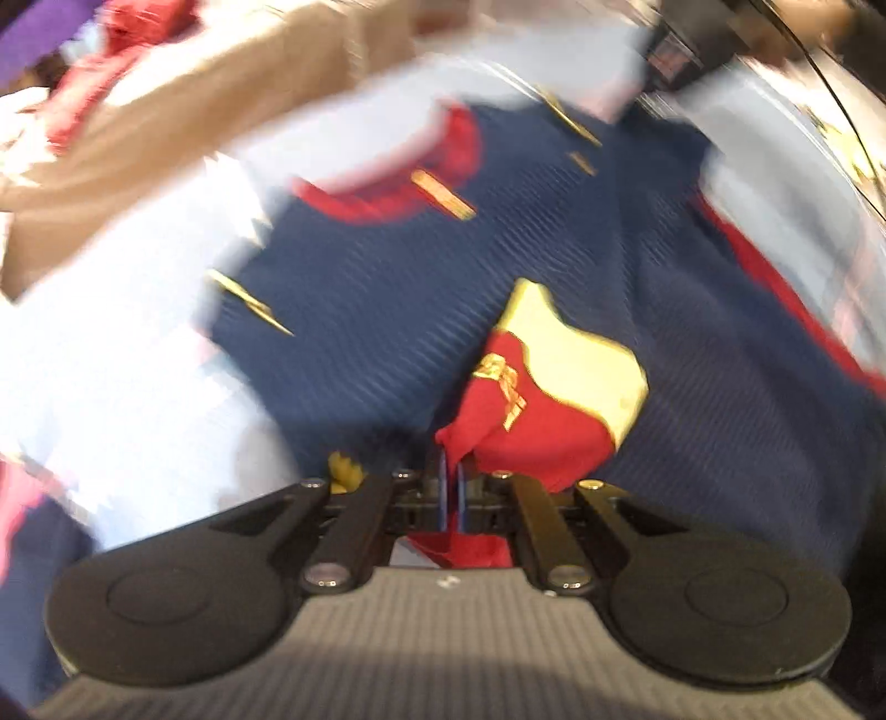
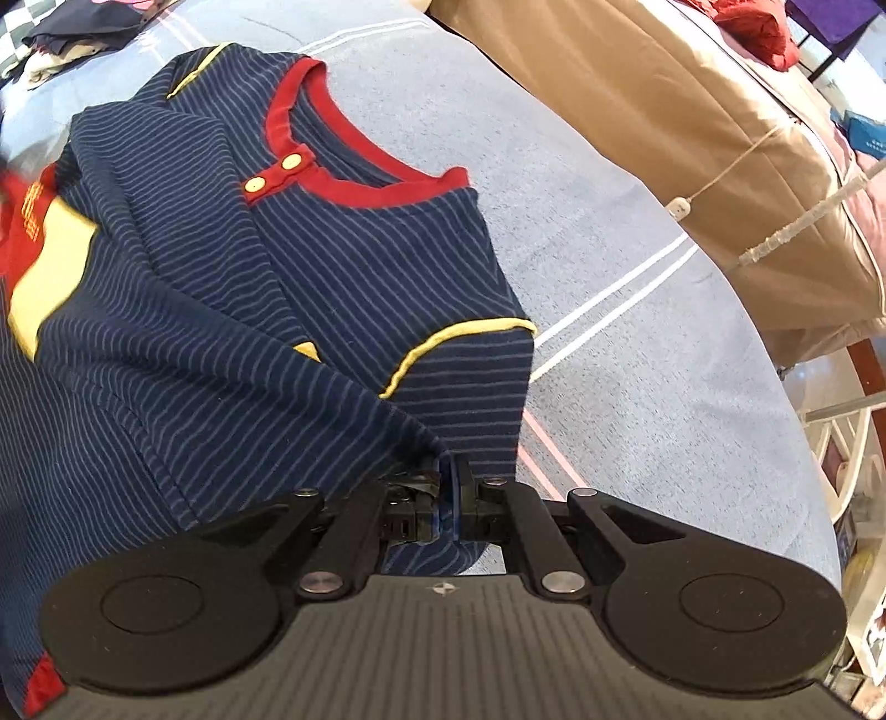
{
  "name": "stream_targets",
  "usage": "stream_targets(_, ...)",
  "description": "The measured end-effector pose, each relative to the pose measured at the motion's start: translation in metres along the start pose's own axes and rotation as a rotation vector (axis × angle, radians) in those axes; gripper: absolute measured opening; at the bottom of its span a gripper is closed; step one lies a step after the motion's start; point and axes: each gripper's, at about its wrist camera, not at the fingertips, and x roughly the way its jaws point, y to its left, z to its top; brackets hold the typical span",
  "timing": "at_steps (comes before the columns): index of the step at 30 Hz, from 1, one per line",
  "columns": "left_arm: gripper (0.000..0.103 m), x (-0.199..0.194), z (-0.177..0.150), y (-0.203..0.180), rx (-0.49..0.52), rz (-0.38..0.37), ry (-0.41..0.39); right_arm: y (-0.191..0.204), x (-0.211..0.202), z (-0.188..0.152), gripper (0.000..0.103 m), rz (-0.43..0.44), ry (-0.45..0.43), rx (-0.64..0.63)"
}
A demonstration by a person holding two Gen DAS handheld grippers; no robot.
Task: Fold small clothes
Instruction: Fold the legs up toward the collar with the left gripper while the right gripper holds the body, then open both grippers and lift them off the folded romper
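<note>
Striped navy garment [image 2: 232,310] with red neckline [image 2: 338,177], lying on pale blue bedcover [image 2: 637,343]. Right gripper [image 2: 449,487] is clamped on a fold of the garment's striped fabric below the yellow-trimmed sleeve [image 2: 470,354]. Left gripper [image 1: 451,487] pinches its red cuff [image 1: 515,421], over the garment's middle.

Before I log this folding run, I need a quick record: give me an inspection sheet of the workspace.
Surface: pale blue sheet with white stripes.
Job's things: navy striped top, red collar, partly folded.
Clutter: clothes heap at the far corner; red cloth behind.
Tongs: left tongs shut on the top's red cuff; right tongs shut on navy fabric.
Cables: white cord over the tan cushion.
Surroundings: white frame, blurred.
</note>
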Motion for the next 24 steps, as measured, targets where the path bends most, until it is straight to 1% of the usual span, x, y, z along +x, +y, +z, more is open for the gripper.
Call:
stream_targets(2,0.003,-0.008,0.014,0.020,-0.034,0.004,-0.021,-0.002,0.002,-0.001,0.006,-0.004,0.013,0.004)
stream_targets(5,0.003,-0.019,0.030,0.041,-0.053,-0.056,-0.041,-0.005,0.003,-0.005,0.006,0.001,0.011,0.018)
stream_targets(7,0.003,-0.018,0.035,0.052,-0.060,-0.089,-0.028,-0.008,0.005,-0.007,0.006,0.004,0.010,0.032)
stream_targets(9,0.004,-0.005,0.042,0.067,-0.088,-0.101,0.005,-0.011,0.010,-0.008,0.006,-0.002,0.017,0.047)
stream_targets(10,0.005,0.008,0.047,0.075,-0.099,-0.090,0.041,-0.013,0.013,-0.007,0.006,-0.012,0.015,0.056)
stream_targets(12,0.010,0.034,0.054,0.084,-0.124,-0.012,0.110,-0.013,0.020,-0.006,0.008,-0.030,0.007,0.078)
stream_targets(13,0.016,0.047,0.055,0.086,-0.142,0.032,0.127,-0.012,0.023,-0.006,0.013,-0.049,0.002,0.082)
stream_targets(14,0.031,0.055,0.054,0.089,-0.157,0.075,0.132,-0.009,0.026,-0.006,0.020,-0.076,0.001,0.079)
stream_targets(15,0.043,0.060,0.053,0.091,-0.173,0.110,0.129,-0.006,0.028,-0.008,0.039,-0.108,-0.007,0.073)
stream_targets(16,0.063,0.062,0.050,0.092,-0.186,0.149,0.119,-0.004,0.028,-0.011,0.055,-0.136,-0.026,0.073)
stream_targets(17,0.074,0.062,0.045,0.095,-0.188,0.191,0.108,-0.003,0.026,-0.016,0.061,-0.163,-0.051,0.091)
stream_targets(18,0.078,0.059,0.041,0.094,-0.186,0.216,0.093,-0.004,0.022,-0.022,0.066,-0.183,-0.085,0.129)
stream_targets(20,0.080,0.045,0.033,0.093,-0.187,0.238,0.053,-0.009,0.006,-0.037,0.067,-0.187,-0.190,0.244)
stream_targets(21,0.080,0.036,0.029,0.090,-0.185,0.257,0.033,-0.011,-0.004,-0.046,0.067,-0.180,-0.253,0.312)
stream_targets(23,0.080,0.014,0.025,0.075,-0.163,0.266,-0.039,-0.008,-0.023,-0.067,0.068,-0.151,-0.370,0.434)
stream_targets(24,0.080,0.002,0.023,0.068,-0.154,0.256,-0.073,0.001,-0.029,-0.074,0.068,-0.128,-0.396,0.454)
